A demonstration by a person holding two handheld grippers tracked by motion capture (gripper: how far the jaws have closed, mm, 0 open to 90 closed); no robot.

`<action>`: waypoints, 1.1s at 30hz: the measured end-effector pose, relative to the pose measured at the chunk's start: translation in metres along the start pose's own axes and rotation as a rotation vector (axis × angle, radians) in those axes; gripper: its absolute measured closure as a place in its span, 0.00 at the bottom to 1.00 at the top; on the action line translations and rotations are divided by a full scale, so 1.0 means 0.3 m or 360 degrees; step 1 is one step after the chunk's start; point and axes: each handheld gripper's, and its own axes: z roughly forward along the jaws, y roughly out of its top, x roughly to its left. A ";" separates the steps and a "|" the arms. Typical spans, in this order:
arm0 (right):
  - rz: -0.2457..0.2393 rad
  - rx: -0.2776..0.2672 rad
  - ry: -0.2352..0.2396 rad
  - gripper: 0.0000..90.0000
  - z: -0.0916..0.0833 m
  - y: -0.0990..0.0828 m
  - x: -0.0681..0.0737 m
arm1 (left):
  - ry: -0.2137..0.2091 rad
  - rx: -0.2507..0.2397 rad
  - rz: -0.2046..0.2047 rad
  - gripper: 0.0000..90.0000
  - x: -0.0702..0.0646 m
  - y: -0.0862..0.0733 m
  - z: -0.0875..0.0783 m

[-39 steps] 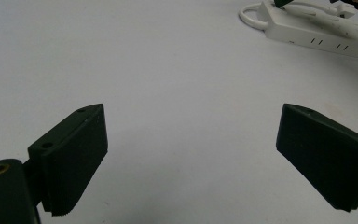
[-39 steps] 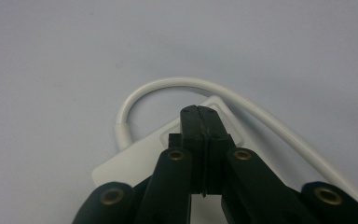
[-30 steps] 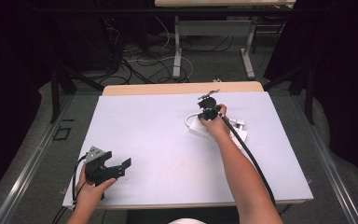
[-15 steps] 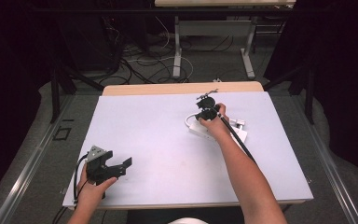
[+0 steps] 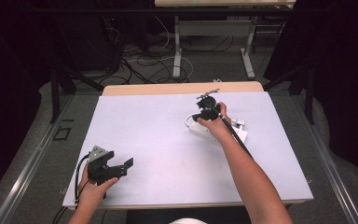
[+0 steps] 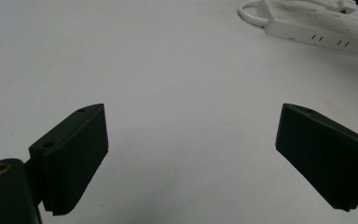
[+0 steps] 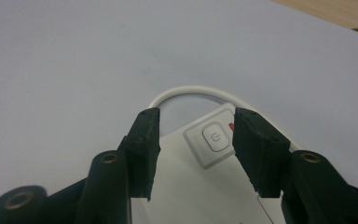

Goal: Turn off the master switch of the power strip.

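Observation:
A white power strip [image 5: 204, 130] lies on the right half of the table, and it also shows far off at the top right of the left gripper view [image 6: 317, 29]. My right gripper [image 5: 207, 110] hangs over the strip's switch end. Its jaws have just been opening and stand partly open [image 7: 196, 113]. The square power button [image 7: 214, 137] shows below the gap between them, with no pad touching it. A white cable [image 7: 191, 88] loops out from that end. My left gripper [image 5: 122, 167] rests near the front left edge, open wide [image 6: 193, 112] with nothing between its jaws.
The table top [image 5: 158, 140] is a pale sheet with a wooden strip [image 5: 182, 87] along its far edge. A white plug [image 5: 238, 123] lies beside the power strip. The right gripper's black cable [image 5: 235, 135] runs along the forearm. Desk legs and loose cables lie on the floor beyond.
My right gripper has edged slightly toward me over the strip's end. The left hand has kept still.

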 end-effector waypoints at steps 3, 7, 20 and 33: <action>0.0018 0.0017 -0.0006 0.52 -0.009 -0.003 0.006 | 0.0008 0.0003 0.0002 0.10 0.001 0.001 0.000; 0.0042 0.0013 -0.0014 0.45 -0.023 -0.006 0.002 | 0.0010 0.0002 -0.0002 0.10 0.000 0.002 0.004; 0.0073 -0.0039 0.0012 0.16 -0.060 -0.007 -0.013 | 0.0011 -0.0006 -0.0009 0.10 0.002 0.001 0.003; 0.0039 -0.0096 -0.0024 0.00 -0.103 -0.024 -0.011 | 0.0011 -0.0005 -0.0001 0.10 0.001 0.004 0.004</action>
